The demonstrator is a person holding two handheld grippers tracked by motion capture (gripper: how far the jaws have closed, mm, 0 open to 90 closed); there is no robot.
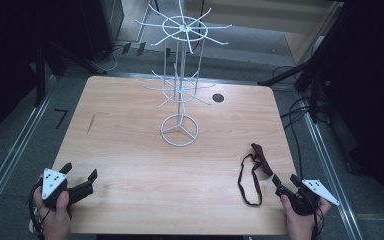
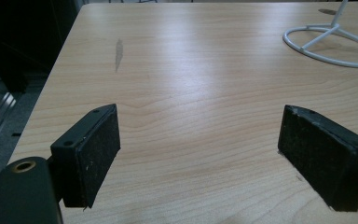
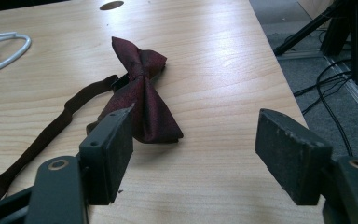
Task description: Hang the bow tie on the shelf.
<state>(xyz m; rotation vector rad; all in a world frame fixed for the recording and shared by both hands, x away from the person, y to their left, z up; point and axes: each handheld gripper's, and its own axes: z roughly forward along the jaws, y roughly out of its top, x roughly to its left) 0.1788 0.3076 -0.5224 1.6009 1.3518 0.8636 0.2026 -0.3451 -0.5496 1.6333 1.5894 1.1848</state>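
Observation:
A dark red bow tie with a long strap lies flat on the wooden table near its right front corner. My right gripper is held just in front of it, open, nothing between the jaws; the bow lies ahead and slightly left of its gap. My left gripper hovers at the table's left front corner, open and empty. A white wire display stand with hooked arms rises at the table's middle back; its ring base rests on the wood.
A round cable hole sits in the tabletop behind the bow tie. Cables and dark tripod legs lie on the floor right of the table. The table's right edge runs close beside my right gripper.

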